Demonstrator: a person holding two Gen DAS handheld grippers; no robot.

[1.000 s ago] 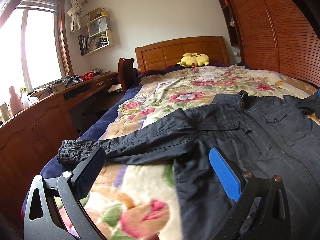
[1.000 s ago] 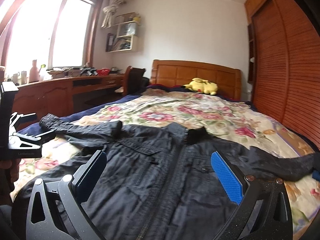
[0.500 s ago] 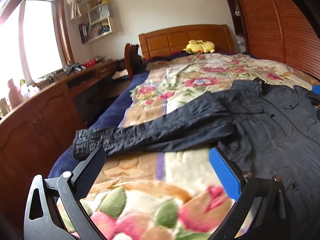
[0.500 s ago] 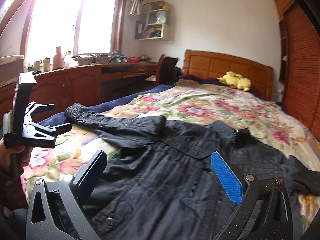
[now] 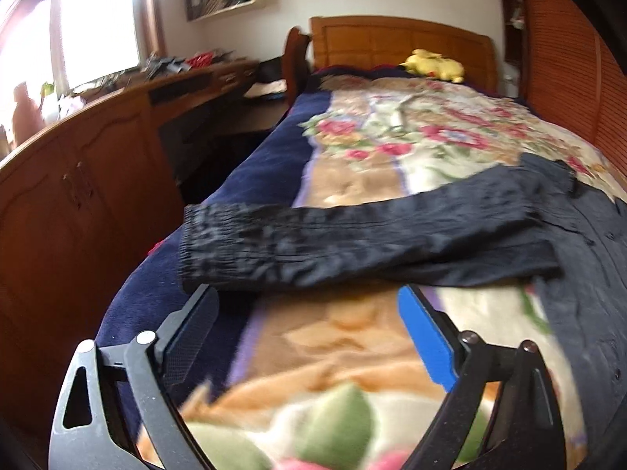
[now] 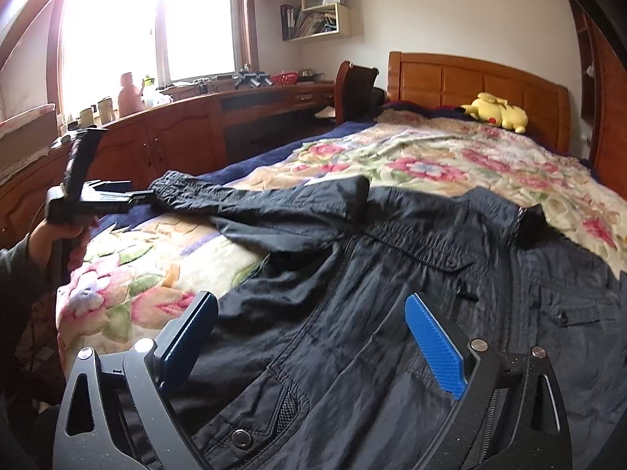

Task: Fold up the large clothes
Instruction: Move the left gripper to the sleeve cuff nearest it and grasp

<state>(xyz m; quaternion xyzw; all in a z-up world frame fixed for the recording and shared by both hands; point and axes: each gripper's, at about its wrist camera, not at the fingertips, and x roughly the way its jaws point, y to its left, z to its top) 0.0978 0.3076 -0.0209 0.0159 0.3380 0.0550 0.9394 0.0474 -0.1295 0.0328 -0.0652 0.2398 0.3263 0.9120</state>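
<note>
Currently both tools gape wide, holding nothing: left tool [image 5: 307, 337] just short of the sleeve cuff [image 5: 203, 243], right tool [image 6: 313, 337] over the jacket [image 6: 392, 293] spread on the bed [image 6: 431, 156]. Risks: thin slippery cuff slips the pads; blanket pinched too.

Wooden bed [image 6: 478, 78] under floral blanket [image 6: 431, 156] – dark jacket [image 6: 392, 313] spread flat, yellow plush toy [image 6: 495, 111] by headboard
</note>
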